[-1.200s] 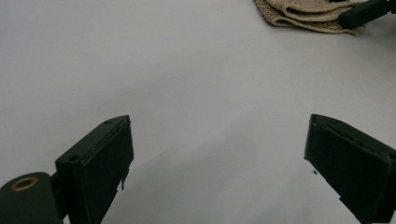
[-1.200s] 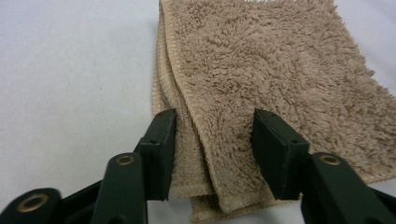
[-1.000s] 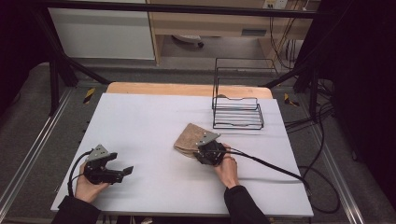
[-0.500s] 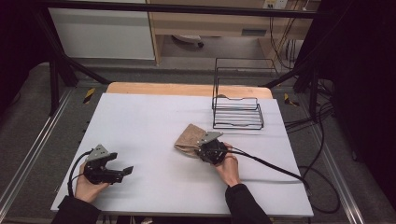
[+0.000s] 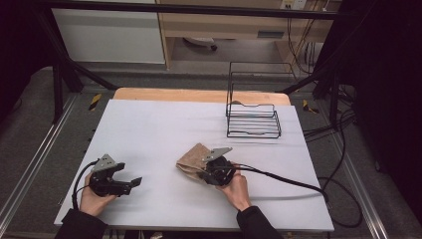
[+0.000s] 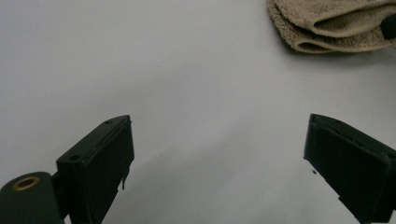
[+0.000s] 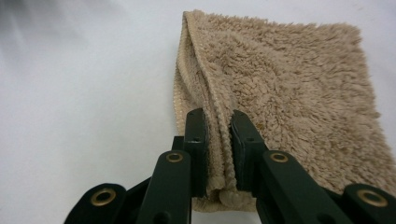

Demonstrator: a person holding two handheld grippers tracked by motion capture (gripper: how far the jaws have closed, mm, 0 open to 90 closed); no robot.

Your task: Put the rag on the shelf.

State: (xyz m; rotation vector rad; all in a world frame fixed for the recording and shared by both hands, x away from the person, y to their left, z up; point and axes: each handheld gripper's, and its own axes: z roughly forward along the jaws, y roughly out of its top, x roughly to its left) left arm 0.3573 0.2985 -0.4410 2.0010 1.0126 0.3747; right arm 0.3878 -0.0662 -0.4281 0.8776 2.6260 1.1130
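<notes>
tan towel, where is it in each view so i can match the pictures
High view: the tan towel lies centre-front, under the right tongs.
Left gripper view: top right corner.
Right gripper view: centre and right, edge fold pinched between the jaws.
Shared landmark: the white table.

No writing, label, brand, number or sign can be read on anything in these pictures.
</notes>
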